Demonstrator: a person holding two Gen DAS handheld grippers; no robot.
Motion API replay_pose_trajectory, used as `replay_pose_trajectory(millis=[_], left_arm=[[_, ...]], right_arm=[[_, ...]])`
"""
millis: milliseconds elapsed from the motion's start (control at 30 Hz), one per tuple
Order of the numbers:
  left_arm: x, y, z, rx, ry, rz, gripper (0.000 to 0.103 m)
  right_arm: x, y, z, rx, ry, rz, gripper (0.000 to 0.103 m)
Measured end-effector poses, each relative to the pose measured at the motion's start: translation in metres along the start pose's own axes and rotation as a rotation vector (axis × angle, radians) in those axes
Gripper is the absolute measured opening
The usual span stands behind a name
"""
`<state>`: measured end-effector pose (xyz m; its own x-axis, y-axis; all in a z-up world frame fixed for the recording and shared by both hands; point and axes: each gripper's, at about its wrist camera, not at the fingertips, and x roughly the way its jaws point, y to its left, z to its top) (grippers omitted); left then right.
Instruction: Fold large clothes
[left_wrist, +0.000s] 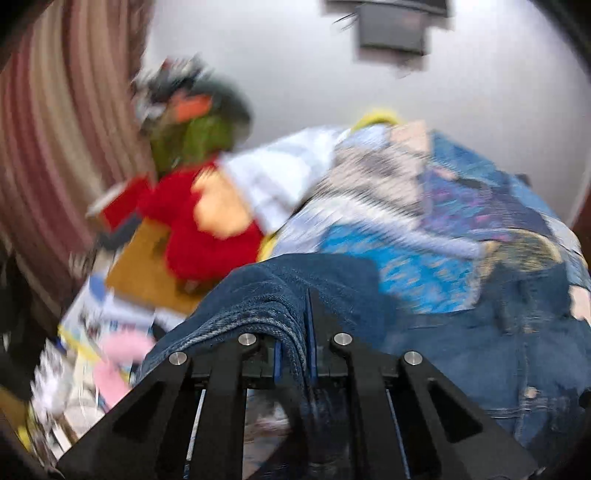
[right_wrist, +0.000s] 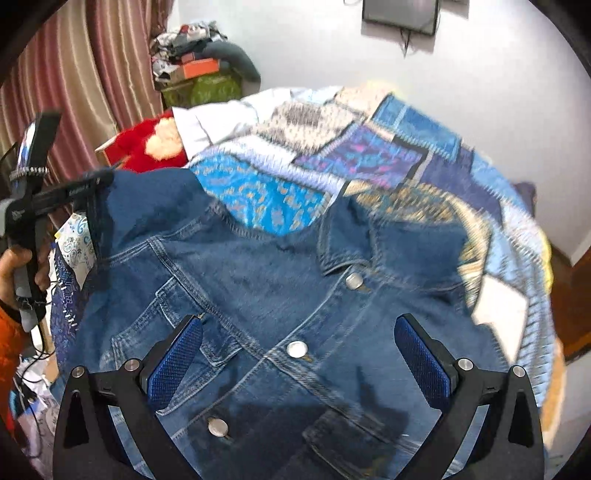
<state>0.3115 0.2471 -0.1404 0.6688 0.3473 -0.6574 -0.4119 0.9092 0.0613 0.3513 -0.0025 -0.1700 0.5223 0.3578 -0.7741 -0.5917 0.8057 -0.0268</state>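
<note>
Your left tool (left_wrist: 295, 332) was pressed together, pinching a fold of the denim jacket (right_wrist: 280, 302) at its edge, with the cloth draped over the fingers. Your right tool (right_wrist: 299, 365) stood spread wide above the jacket front, its blue pads (right_wrist: 173, 362) clear of the fabric. Ahead of both tools lay the patchwork quilt (right_wrist: 369, 155) on the bed; a red plush toy (left_wrist: 207, 221) sat beyond the left tool, to its left. The jacket lay front up beneath the right tool, buttons (right_wrist: 297, 349) fastened and collar ahead, with its left edge lifted.

Matt blue denim jacket (right_wrist: 280, 295) with shiny metal buttons (right_wrist: 296, 349).
</note>
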Motion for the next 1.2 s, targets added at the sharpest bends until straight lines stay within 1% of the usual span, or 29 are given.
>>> replay_pose_trajectory(millis=[33,67,133,200,267,333,367,400,433,467,500,533,567,600,633,667,700,733,767,800,833,900,933,1000,1033,1067,1100,1167,1200], left_arm=[[-0.006,-0.010,0.002,0.012,-0.005,-0.035,0.010],[-0.008,-0.021,0.001,0.017,0.015,-0.077,0.010],[-0.001,-0.035,-0.007,0.029,0.067,-0.120,0.010],[0.007,-0.046,-0.022,0.054,0.111,-0.128,0.010],[0.020,-0.058,-0.049,0.105,0.182,-0.127,0.010],[0.029,-0.068,-0.072,0.144,0.231,-0.116,0.010],[0.039,-0.069,-0.086,0.149,0.288,-0.125,0.010],[0.047,-0.076,-0.097,0.140,0.324,-0.129,0.010],[0.055,-0.074,-0.107,0.124,0.365,-0.132,0.010],[0.063,-0.071,-0.116,0.104,0.400,-0.137,0.011],[0.067,-0.067,-0.120,0.081,0.411,-0.147,0.011],[0.066,-0.062,-0.121,0.050,0.406,-0.171,0.012],[0.063,-0.056,-0.119,0.010,0.404,-0.199,0.019],[0.061,-0.051,-0.118,-0.021,0.413,-0.228,0.024],[0.060,-0.044,-0.114,-0.055,0.432,-0.273,0.036],[0.056,-0.035,-0.109,-0.095,0.445,-0.325,0.051],[0.052,-0.027,-0.105,-0.123,0.440,-0.343,0.058],[0.044,-0.018,-0.100,-0.150,0.416,-0.339,0.068],[0.036,-0.008,-0.095,-0.175,0.383,-0.322,0.076],[0.029,-0.001,-0.094,-0.195,0.359,-0.311,0.078],[0.022,0.015,-0.089,-0.233,0.329,-0.310,0.079],[0.020,0.040,-0.083,-0.304,0.311,-0.327,0.080],[0.022,0.058,-0.081,-0.359,0.308,-0.330,0.080],[0.035,0.084,-0.077,-0.437,0.309,-0.310,0.080],[0.041,0.091,-0.077,-0.467,0.309,-0.308,0.079],[0.050,0.105,-0.076,-0.524,0.312,-0.342,0.079],[0.056,0.112,-0.075,-0.564,0.310,-0.354,0.079],[0.068,0.124,-0.067,-0.598,0.289,-0.328,0.078],[0.072,0.122,-0.063,-0.590,0.280,-0.307,0.078]], right_arm=[[-0.008,-0.001,0.000,-0.008,-0.017,-0.013,0.103],[-0.017,-0.003,-0.001,-0.016,-0.035,-0.023,0.103],[-0.032,-0.006,-0.003,-0.021,-0.057,-0.037,0.103],[-0.047,-0.009,-0.006,-0.024,-0.079,-0.045,0.103],[-0.060,-0.012,-0.010,-0.025,-0.097,-0.051,0.103],[-0.074,-0.015,-0.016,-0.026,-0.111,-0.056,0.103],[-0.080,-0.016,-0.019,-0.025,-0.115,-0.058,0.103],[-0.083,-0.017,-0.021,-0.024,-0.117,-0.059,0.103],[-0.087,-0.018,-0.024,-0.023,-0.117,-0.061,0.103],[-0.091,-0.020,-0.028,-0.019,-0.115,-0.064,0.103],[-0.093,-0.020,-0.030,-0.014,-0.113,-0.063,0.103],[-0.096,-0.021,-0.033,-0.009,-0.110,-0.062,0.103],[-0.099,-0.022,-0.036,-0.003,-0.106,-0.061,0.103],[-0.101,-0.024,-0.039,0.001,-0.105,-0.060,0.103],[-0.104,-0.025,-0.041,0.004,-0.105,-0.059,0.103],[-0.107,-0.026,-0.043,0.008,-0.105,-0.059,0.103],[-0.107,-0.029,-0.044,0.012,-0.104,-0.056,0.103],[-0.108,-0.030,-0.045,0.016,-0.104,-0.056,0.103],[-0.110,-0.031,-0.045,0.021,-0.105,-0.054,0.103],[-0.110,-0.031,-0.046,0.024,-0.106,-0.051,0.103],[-0.110,-0.032,-0.046,0.028,-0.106,-0.049,0.103],[-0.110,-0.032,-0.046,0.034,-0.108,-0.046,0.103],[-0.108,-0.032,-0.045,0.037,-0.107,-0.044,0.103],[-0.105,-0.031,-0.044,0.040,-0.105,-0.040,0.103],[-0.103,-0.031,-0.043,0.042,-0.104,-0.038,0.103],[-0.100,-0.030,-0.042,0.045,-0.102,-0.035,0.103],[-0.098,-0.030,-0.042,0.047,-0.100,-0.032,0.103],[-0.092,-0.029,-0.040,0.055,-0.093,-0.024,0.103],[-0.089,-0.029,-0.040,0.057,-0.089,-0.023,0.103]])
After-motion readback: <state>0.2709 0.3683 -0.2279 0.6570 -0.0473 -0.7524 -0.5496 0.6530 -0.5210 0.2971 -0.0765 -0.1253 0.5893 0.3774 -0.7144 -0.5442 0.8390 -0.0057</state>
